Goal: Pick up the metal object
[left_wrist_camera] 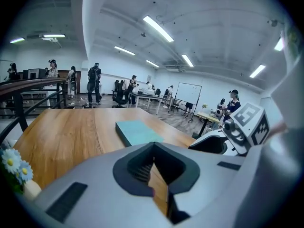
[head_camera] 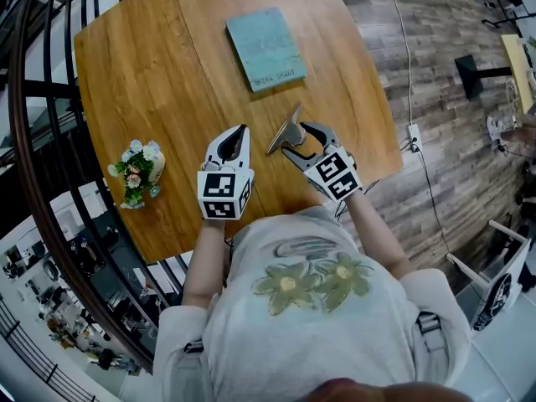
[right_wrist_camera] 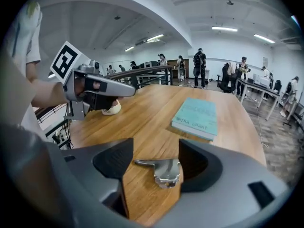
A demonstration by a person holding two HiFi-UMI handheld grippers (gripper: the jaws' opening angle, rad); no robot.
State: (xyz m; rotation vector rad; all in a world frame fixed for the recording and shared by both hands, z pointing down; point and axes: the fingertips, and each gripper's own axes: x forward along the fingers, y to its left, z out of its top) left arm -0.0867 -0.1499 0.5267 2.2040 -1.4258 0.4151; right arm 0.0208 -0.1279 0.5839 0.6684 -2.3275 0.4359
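Your right gripper (head_camera: 295, 139) stands with jaws apart at the metal object (head_camera: 285, 131) on the bench (head_camera: 159, 74); your left gripper (head_camera: 239, 134) is just beside, jaws together.

Head view: from above the person (head_camera: 310, 308), facing steeply down on the wooden table (head_camera: 151, 82), left gripper (head_camera: 240, 134) and right gripper (head_camera: 299, 139) mid-frame. Each gripper view rides close behind its own jaws, facing along them across the tabletop. All three share the teal book (head_camera: 265, 47), beyond the fingertips.
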